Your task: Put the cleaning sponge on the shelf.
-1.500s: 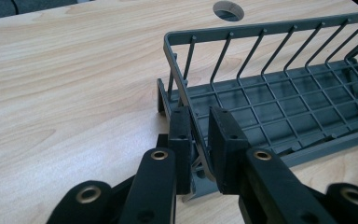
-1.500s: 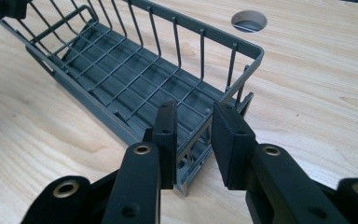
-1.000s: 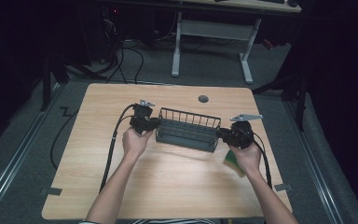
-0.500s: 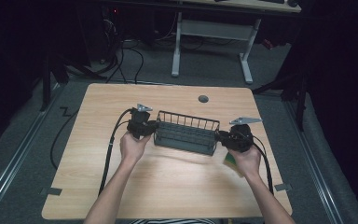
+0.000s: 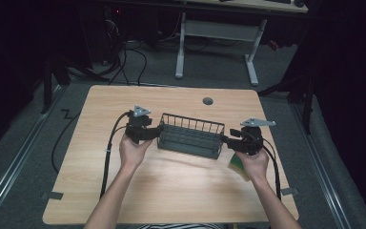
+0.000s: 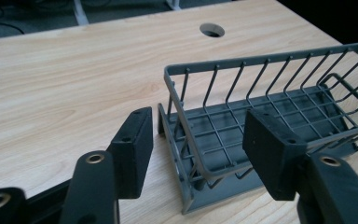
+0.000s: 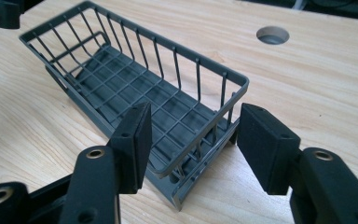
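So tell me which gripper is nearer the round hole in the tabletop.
Right, narrowly. The right gripper sits at the wire basket's right end, below and just right of the hole. The left gripper sits at the basket's left end, farther off to the hole's lower left.

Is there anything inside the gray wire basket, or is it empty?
Empty. In both gripper views the basket shows only its bare wire floor, with nothing lying in it.
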